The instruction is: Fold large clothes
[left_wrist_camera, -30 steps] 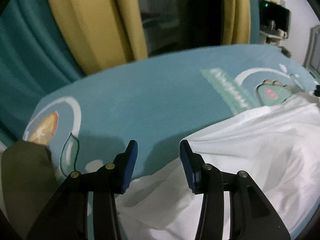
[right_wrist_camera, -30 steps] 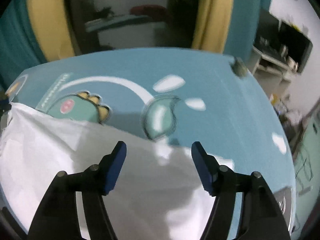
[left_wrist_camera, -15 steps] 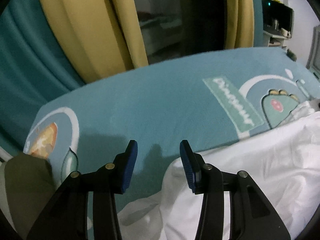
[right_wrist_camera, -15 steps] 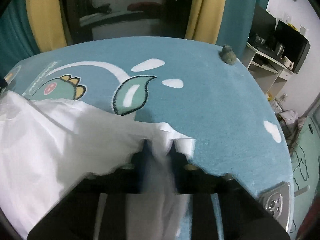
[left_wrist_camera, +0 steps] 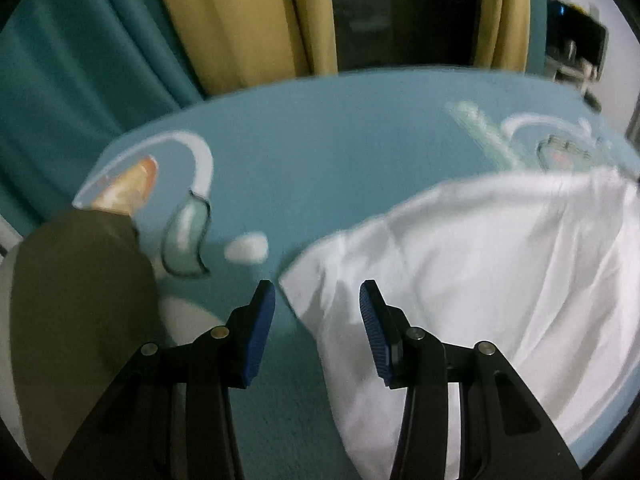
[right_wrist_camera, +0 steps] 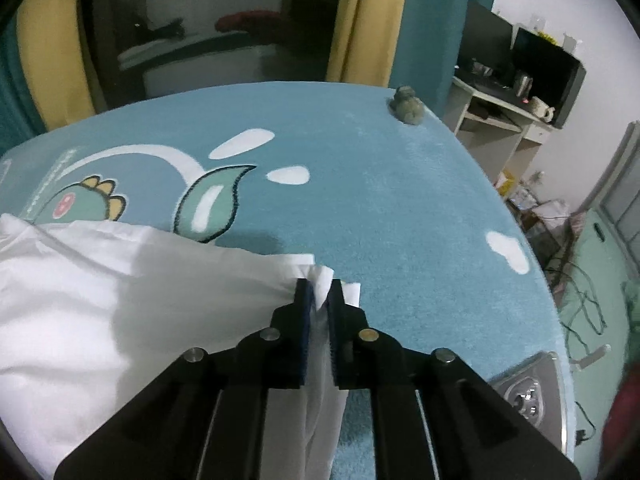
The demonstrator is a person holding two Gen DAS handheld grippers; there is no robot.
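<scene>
A large white garment (left_wrist_camera: 480,272) lies spread on a blue dinosaur-print blanket (left_wrist_camera: 328,152). In the left wrist view my left gripper (left_wrist_camera: 318,300) is open, its blue pads either side of the garment's near left corner, just above it. In the right wrist view the white garment (right_wrist_camera: 120,288) fills the lower left. My right gripper (right_wrist_camera: 319,292) is shut on the garment's right corner, with white cloth bunched between the pads and hanging down below them.
An olive-green cloth (left_wrist_camera: 76,320) lies at the blanket's left edge. A small green plush (right_wrist_camera: 406,105) sits at the far right corner. Curtains (left_wrist_camera: 240,20) hang behind. A desk with a monitor (right_wrist_camera: 544,80) and floor clutter stand to the right.
My right gripper has gone from open above the garment to shut on its corner. My left gripper has shifted over the garment's left corner, still open.
</scene>
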